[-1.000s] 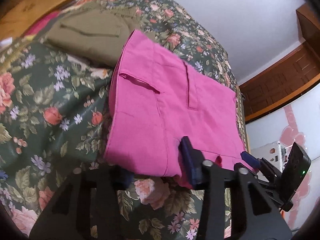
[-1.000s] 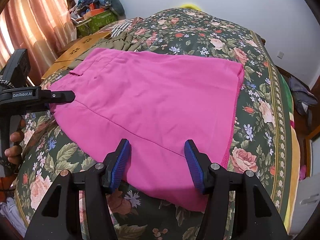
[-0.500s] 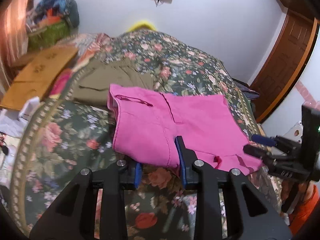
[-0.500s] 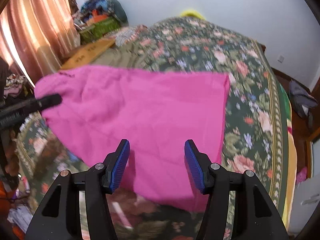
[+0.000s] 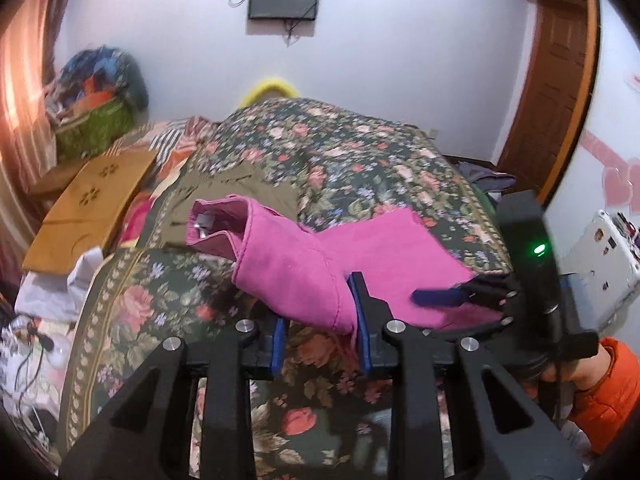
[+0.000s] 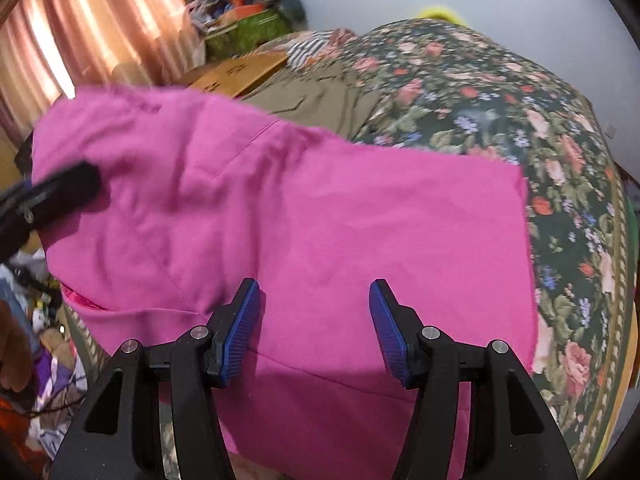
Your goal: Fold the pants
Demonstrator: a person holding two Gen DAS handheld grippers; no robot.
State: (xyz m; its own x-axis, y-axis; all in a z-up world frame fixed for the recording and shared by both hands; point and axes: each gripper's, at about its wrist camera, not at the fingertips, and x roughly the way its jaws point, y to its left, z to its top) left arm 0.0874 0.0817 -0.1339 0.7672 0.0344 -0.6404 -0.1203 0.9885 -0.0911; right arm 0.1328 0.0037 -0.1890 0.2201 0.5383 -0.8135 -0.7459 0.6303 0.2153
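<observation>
1. Left wrist view: the left gripper (image 5: 316, 308) has just been closing and is clenched on a bunched edge of the pink pants (image 5: 288, 268), which hang lifted above the floral bed cover (image 5: 340, 152). The far end lies toward the right gripper (image 5: 452, 300). To do the fold well, I would keep this pinch firm and carry the edge over evenly, so the layers meet square.
2. Right wrist view: the right gripper (image 6: 314, 300) stands released, jaws apart above the pink pants (image 6: 320, 208), with no pad pressing the cloth. The left gripper (image 6: 60, 188) holds the far corner. The right side likely needs its own hold before the cloth sags.
3. Writing: neither view shows any legible label or brand
</observation>
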